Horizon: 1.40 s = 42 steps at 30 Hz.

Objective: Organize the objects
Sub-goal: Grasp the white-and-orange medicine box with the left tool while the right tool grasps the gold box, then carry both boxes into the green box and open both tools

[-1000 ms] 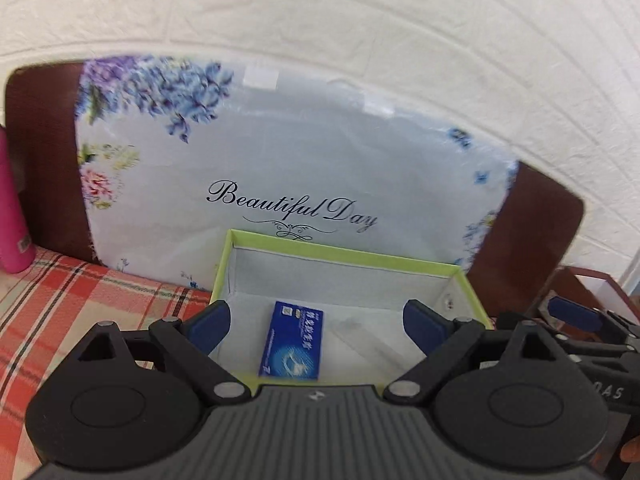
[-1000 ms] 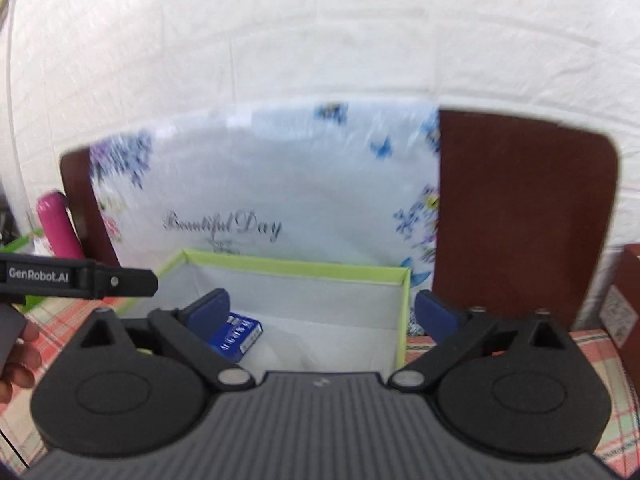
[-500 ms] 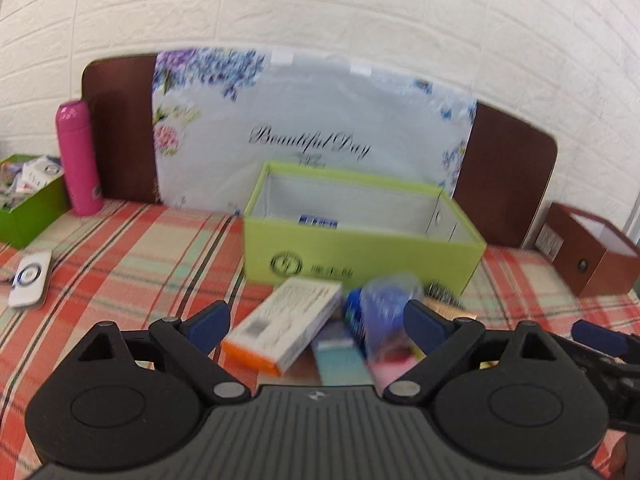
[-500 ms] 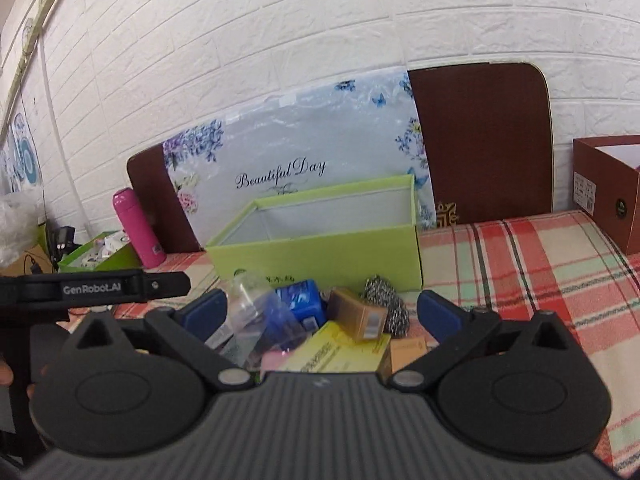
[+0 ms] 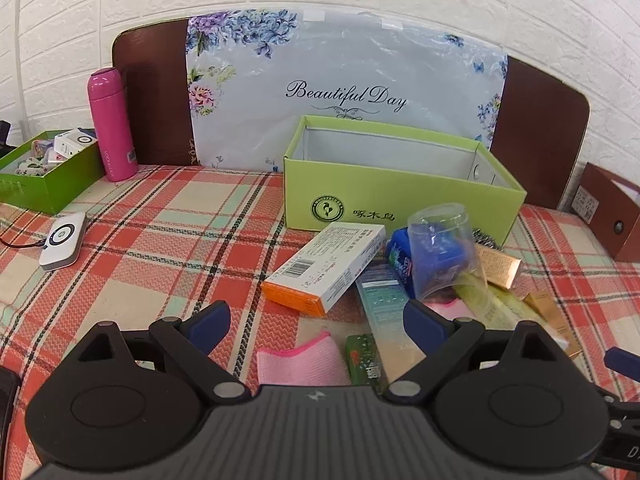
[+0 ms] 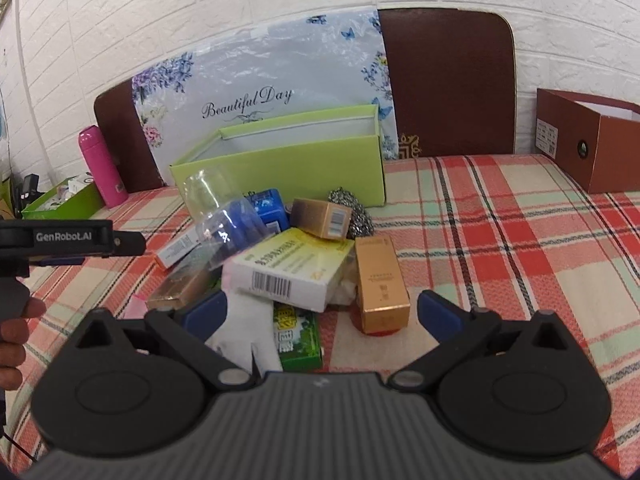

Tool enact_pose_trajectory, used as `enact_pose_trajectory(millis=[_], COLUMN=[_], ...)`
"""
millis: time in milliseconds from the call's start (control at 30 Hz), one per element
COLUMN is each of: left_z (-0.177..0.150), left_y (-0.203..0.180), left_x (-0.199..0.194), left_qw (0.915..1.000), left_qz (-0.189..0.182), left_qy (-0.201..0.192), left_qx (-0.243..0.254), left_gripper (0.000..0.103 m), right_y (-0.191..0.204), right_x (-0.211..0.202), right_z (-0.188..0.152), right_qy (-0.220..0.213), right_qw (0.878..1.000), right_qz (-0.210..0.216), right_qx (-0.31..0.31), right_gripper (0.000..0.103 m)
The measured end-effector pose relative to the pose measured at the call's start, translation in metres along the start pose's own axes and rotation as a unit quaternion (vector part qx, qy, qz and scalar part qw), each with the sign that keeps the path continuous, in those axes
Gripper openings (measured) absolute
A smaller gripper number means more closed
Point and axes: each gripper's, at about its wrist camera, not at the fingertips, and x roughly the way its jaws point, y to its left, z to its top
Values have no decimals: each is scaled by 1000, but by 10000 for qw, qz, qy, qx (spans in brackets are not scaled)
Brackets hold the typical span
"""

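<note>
The left gripper [image 5: 316,322] hangs with its blue-padded fingers spread wide and nothing between them, above a pink cloth [image 5: 302,362] on the red plaid table [image 5: 160,240]. The right gripper [image 6: 322,312] is likewise spread and empty, over a heap of small packages.

In that heap, a white carton with an orange end [image 5: 326,268] lies just in front of the open lime-green cardboard box [image 5: 400,204], which stands against a floral "Beautiful Day" board [image 5: 340,92]. Beside the carton, a clear plastic cup [image 5: 442,248] lies tilted over a blue packet [image 5: 400,258]. From the right wrist view, a white-and-yellow carton with a barcode [image 6: 292,270] rests on a green box [image 6: 298,336], touching an upright gold box [image 6: 380,280]; a smaller gold box [image 6: 320,212] and what looks like a steel scourer [image 6: 356,212] sit behind.

A pink flask [image 5: 110,124] stands well to the left.
</note>
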Motion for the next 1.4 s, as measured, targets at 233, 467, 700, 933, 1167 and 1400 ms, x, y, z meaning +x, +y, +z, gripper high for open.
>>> enact_pose_trajectory(millis=[233,467,700,933,1167,1400], left_z=[-4,17,31,23,-4,-26], left_y=[7,17,11,44,43,46], left_x=[17,50,107,113,77,34], left_qw=[9999,9990,9939,9882,9910,9901], left_qz=[-32,-293,-606,-1270,-1134,-1106], left_qy=[89,109,512,753,684,773], left_qx=[144,317,772,-408,212,386], left_gripper=[96,96,97,79,71,70], right_y=[4,8,-6,-27,-19,-23], right_x=[3,0,-8,8,45,14], right_z=[-8,-7,2,20,15,0], right_qy=[59,-16,-194,-129,360,610], right_qw=[9995,9994,9995,9968,9946,9952], right_qz=[-215,-63,-177,-780,-716,-353], right_qx=[-214,-334,-150,-88,-654,-678], right_gripper=[103,103,103,78,51,31])
